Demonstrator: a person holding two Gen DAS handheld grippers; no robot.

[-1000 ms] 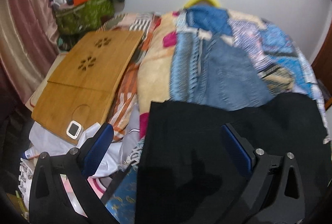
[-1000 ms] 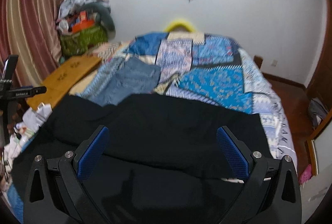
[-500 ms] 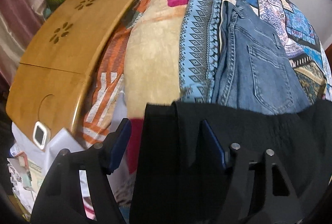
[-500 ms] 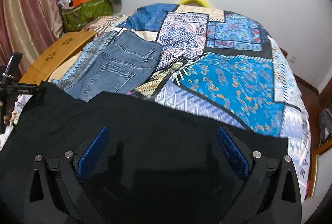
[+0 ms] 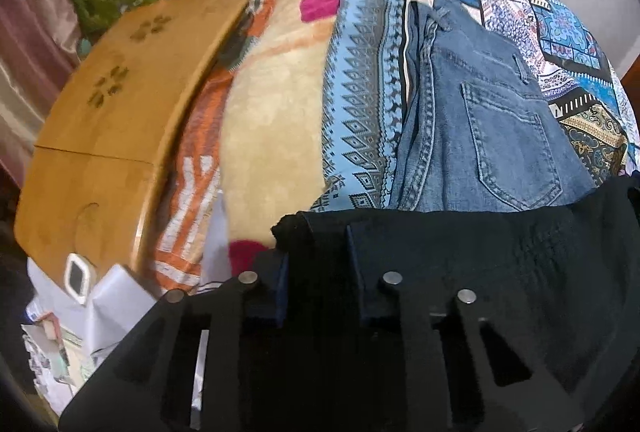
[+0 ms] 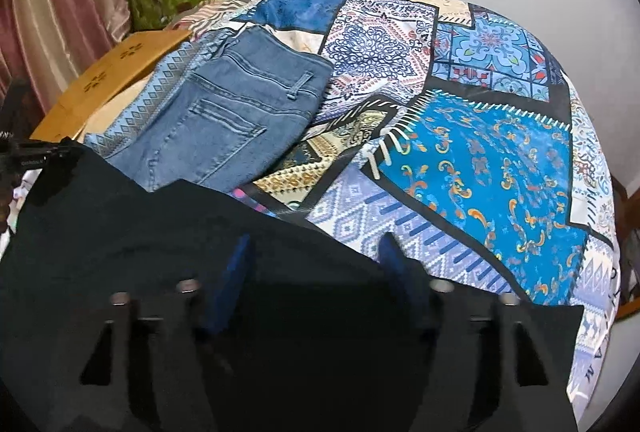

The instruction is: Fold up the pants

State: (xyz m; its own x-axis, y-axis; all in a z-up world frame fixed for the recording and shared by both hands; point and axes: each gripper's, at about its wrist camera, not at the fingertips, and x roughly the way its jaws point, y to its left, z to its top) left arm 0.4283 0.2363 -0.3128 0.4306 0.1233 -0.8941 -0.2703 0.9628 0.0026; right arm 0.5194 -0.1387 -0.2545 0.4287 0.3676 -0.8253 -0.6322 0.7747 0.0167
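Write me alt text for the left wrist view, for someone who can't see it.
The left gripper is nearly shut on a corner of black pants at the near edge of a bed. Folded blue jeans lie beyond on a patchwork bedspread, with a wooden lap table to the left.

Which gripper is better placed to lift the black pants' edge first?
Left. The left gripper has its jaws closed around a corner of the black pants; the right gripper is open over the fabric, gripping nothing.
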